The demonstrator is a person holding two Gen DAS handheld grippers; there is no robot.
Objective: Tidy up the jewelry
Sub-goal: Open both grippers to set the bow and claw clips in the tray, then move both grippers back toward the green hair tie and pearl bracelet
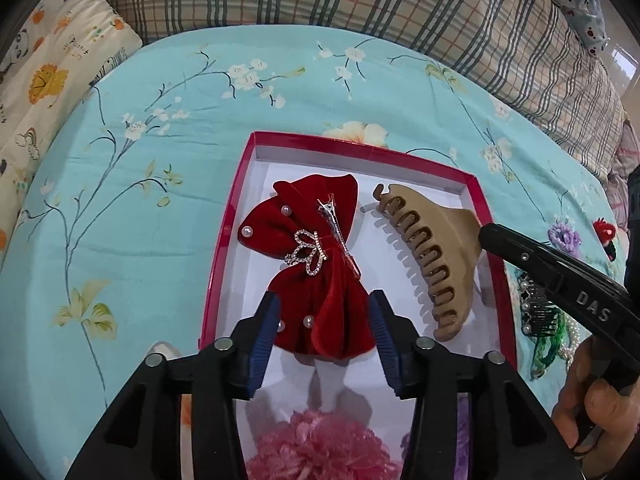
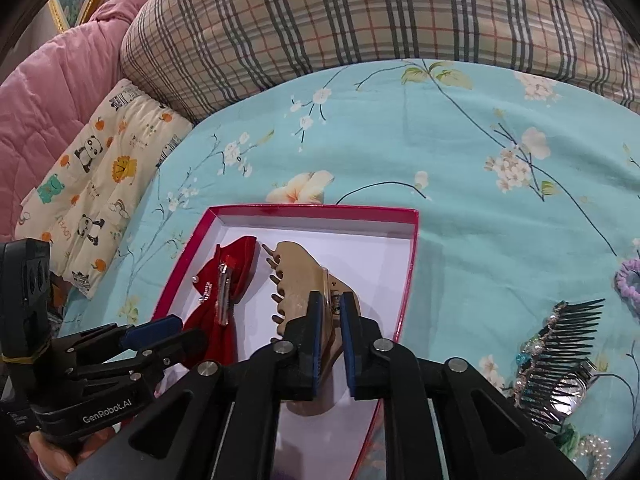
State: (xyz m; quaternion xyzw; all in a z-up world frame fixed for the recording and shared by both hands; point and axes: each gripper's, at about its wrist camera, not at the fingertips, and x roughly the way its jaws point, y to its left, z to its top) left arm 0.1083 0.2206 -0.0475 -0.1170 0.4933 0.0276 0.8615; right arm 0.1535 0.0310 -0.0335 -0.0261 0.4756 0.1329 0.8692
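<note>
Pink pompom (image 1: 320,444) nearest the lens, red bow (image 1: 316,264) and tan claw clip (image 1: 432,256) side by side in a red-rimmed box (image 1: 224,248) on a floral bedsheet (image 1: 160,120).

Left gripper (image 1: 324,340) stands released, its blue pads apart on either side of the bow's near end without pressing it; a rhinestone clip (image 1: 308,254) sits on the bow. Right gripper (image 2: 334,344) straddles the tan clip's hinge, pads slightly parted; whether they press it cannot be told. Lettering reads "DAS" on the right gripper's arm and "GenRobot.AI" on the left gripper's body. Off the box's right edge lie a black beaded comb (image 2: 560,352), pearls (image 2: 596,450) and a purple scrunchie (image 2: 628,276); a cartoon-print pillow (image 2: 100,176) and plaid bedding (image 2: 360,12) line the sheet's far edge.
</note>
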